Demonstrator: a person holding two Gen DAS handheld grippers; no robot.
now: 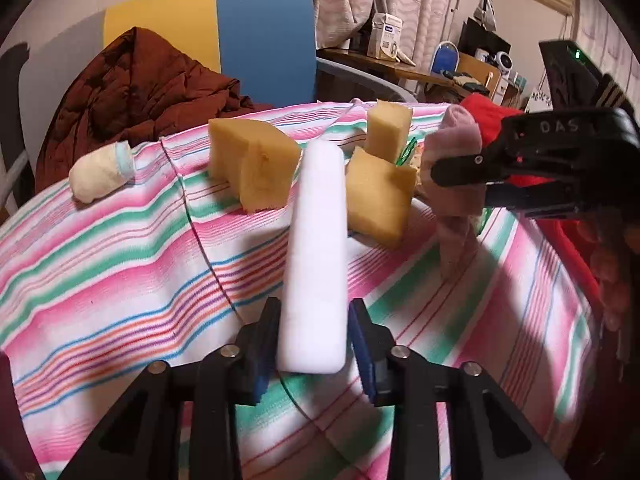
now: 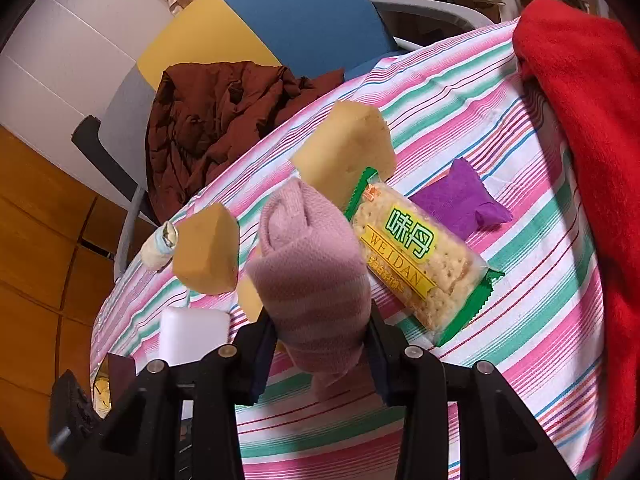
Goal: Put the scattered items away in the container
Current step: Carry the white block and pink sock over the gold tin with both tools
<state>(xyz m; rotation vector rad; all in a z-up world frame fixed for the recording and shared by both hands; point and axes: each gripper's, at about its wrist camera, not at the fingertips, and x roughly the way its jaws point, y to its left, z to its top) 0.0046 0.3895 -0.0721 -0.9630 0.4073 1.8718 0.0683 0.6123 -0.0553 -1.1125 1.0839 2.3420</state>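
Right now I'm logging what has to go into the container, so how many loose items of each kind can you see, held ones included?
Yellow sponge pieces: 3
White foam block: 1, in the left tool
Pink sock: 1, in the right tool
Rolled cream sock: 1
Cracker packet: 1
Purple cloth: 1
Total: 8

Three yellow foam sponge chunks (image 1: 250, 164) (image 1: 382, 196) (image 1: 388, 128) sit among the clutter. There is one long white foam block (image 1: 316, 256), one rolled pink knit sock (image 2: 316, 276), one rolled cream sock (image 1: 100, 170), one green-edged cracker packet (image 2: 420, 260) and one purple cloth pouch (image 2: 464, 200).
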